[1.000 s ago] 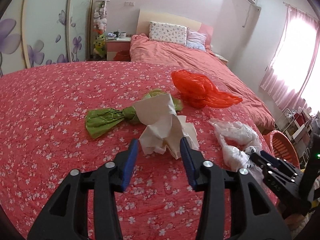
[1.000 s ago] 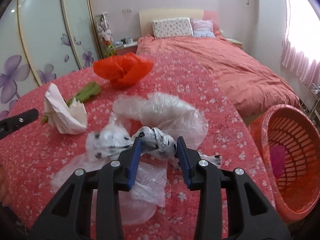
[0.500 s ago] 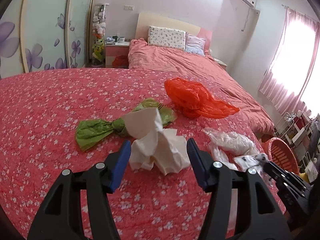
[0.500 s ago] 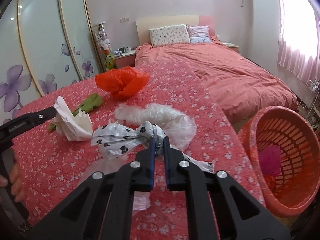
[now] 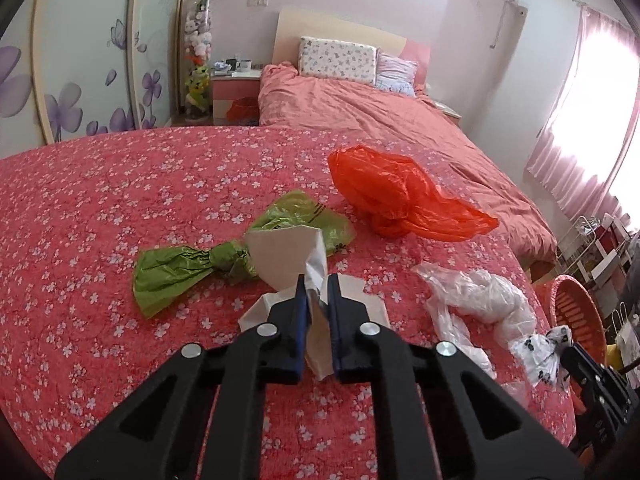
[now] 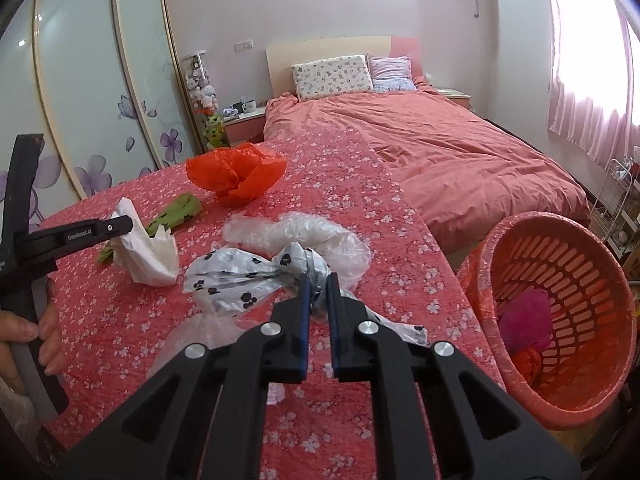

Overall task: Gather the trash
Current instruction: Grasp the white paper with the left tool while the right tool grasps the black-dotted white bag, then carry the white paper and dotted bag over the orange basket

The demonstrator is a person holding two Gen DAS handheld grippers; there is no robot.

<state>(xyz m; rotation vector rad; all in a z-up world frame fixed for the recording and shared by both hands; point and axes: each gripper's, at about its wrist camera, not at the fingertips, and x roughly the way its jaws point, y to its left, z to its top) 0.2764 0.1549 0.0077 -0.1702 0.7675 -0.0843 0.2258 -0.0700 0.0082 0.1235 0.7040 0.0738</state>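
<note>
Both tongs are clamped on trash over the flowered bedspread (image 6: pixel 120 320): the left gripper (image 5: pixel 318 292) pinches crumpled paper (image 5: pixel 288 256), the right gripper (image 6: pixel 318 292) a paw-print bag (image 6: pixel 240 276), nearer the basket (image 6: pixel 560 396) on its right.

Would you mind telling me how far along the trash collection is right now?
Done: a few scraps already lie in the basket. In hand: the left gripper is shut on the white paper, and the right gripper on the paw-print bag. Left on the quilt: the green bag, red bag and clear plastic.
</note>
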